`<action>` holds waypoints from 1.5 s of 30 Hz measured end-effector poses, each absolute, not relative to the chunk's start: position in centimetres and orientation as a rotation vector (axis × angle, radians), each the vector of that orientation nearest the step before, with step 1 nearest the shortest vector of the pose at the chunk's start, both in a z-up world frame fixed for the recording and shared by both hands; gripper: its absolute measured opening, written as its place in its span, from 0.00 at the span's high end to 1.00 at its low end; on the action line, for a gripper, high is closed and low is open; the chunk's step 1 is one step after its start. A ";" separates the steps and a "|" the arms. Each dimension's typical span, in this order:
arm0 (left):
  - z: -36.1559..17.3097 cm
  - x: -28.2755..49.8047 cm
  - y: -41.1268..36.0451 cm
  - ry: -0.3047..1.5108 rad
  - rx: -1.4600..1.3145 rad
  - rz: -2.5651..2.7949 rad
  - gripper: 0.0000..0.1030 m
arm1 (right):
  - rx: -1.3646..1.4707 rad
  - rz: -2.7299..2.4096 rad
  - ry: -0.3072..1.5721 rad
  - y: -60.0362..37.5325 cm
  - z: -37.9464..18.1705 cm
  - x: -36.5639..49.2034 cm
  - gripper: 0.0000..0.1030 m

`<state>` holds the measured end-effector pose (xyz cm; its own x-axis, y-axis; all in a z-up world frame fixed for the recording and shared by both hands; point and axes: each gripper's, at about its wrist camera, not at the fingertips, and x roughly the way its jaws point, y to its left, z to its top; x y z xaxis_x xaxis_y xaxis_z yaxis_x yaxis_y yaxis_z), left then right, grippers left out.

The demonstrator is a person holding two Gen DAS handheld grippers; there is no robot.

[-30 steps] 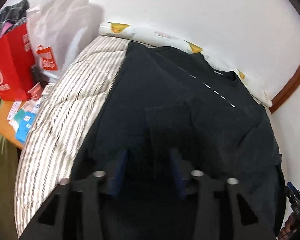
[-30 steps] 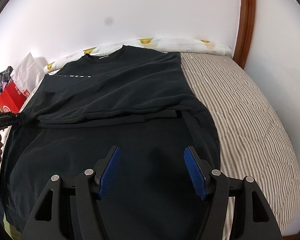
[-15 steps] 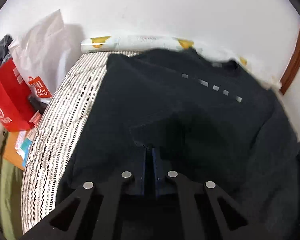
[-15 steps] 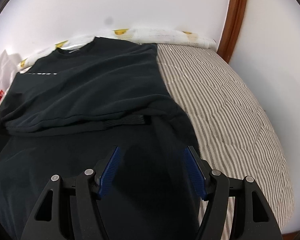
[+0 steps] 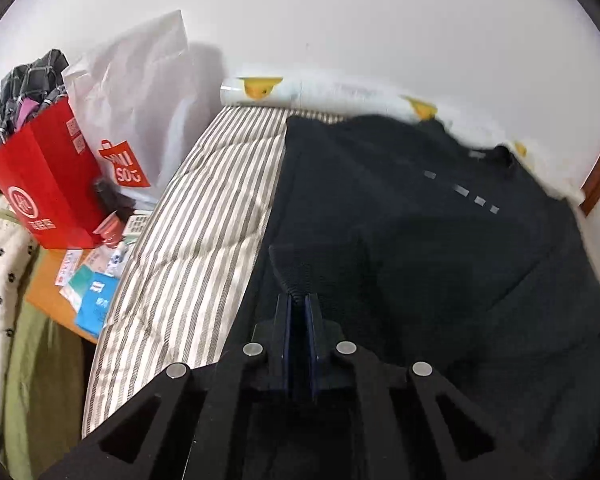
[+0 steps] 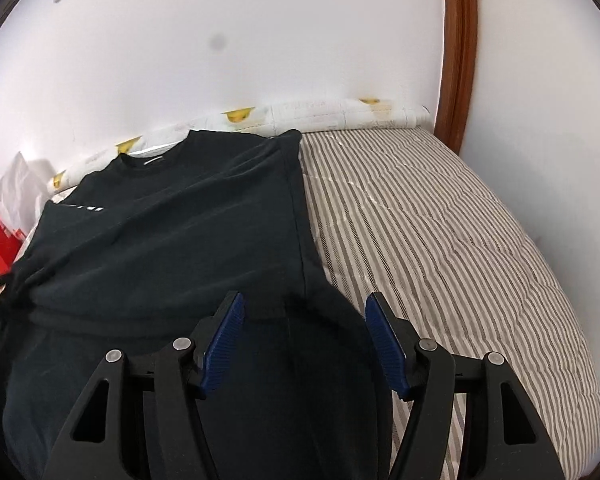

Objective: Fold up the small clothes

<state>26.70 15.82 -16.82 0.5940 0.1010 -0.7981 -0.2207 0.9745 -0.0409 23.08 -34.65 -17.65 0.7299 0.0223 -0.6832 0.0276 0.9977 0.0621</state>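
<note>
A black T-shirt (image 5: pixel 440 240) lies spread on a striped mattress (image 5: pixel 204 220), collar toward the wall, with its lower part folded up over the body. My left gripper (image 5: pixel 298 300) is shut on a pinch of the black fabric at the shirt's left folded edge and lifts it slightly. In the right wrist view the same shirt (image 6: pixel 172 224) fills the left half. My right gripper (image 6: pixel 302 304) is open, its blue pads either side of the folded hem near the shirt's right edge, holding nothing.
A rolled white cloth with yellow prints (image 6: pixel 320 112) lies along the wall. A red paper bag (image 5: pixel 48 196), a white shopping bag (image 5: pixel 140 92) and papers sit on an orange table left of the bed. A wooden door frame (image 6: pixel 458 52) stands at right.
My left gripper closed from open onto the shirt's left folded edge and pulled it up. My right gripper moved forward to the folded hem and stayed open.
</note>
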 end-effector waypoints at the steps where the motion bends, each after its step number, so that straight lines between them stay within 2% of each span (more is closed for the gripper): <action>1: -17.0 26.5 15.7 0.920 -0.142 0.187 0.91 | 0.066 -0.019 0.761 -34.7 -17.9 23.4 0.39; 7: -16.7 24.8 15.6 0.929 -0.174 0.175 0.82 | 0.107 -0.115 0.943 -36.0 -21.5 25.4 0.40; 11: -16.1 23.1 14.6 0.933 -0.150 0.152 0.82 | 0.154 -0.094 0.883 -36.3 -20.7 22.9 0.39; 21: -13.5 17.1 11.7 0.843 -0.167 0.110 0.82 | 0.010 -0.025 0.813 -33.9 -17.8 16.1 0.40; 28: -12.6 12.1 10.0 0.809 -0.145 0.109 0.82 | 0.000 -0.023 0.834 -34.3 -17.3 12.6 0.54; 30: -12.7 10.7 9.8 0.806 -0.141 0.105 0.82 | -0.003 0.009 0.840 -34.5 -17.4 11.5 0.57; 41: -15.9 5.5 11.0 0.894 -0.202 0.084 0.81 | 0.035 -0.003 0.841 -35.3 -18.6 6.6 0.57; 43: -16.2 5.0 11.1 0.893 -0.198 0.087 0.76 | 0.058 -0.008 0.842 -35.4 -18.7 6.2 0.57; 45: -16.6 4.8 11.4 0.894 -0.195 0.100 0.64 | 0.072 -0.010 0.835 -35.5 -18.7 5.9 0.57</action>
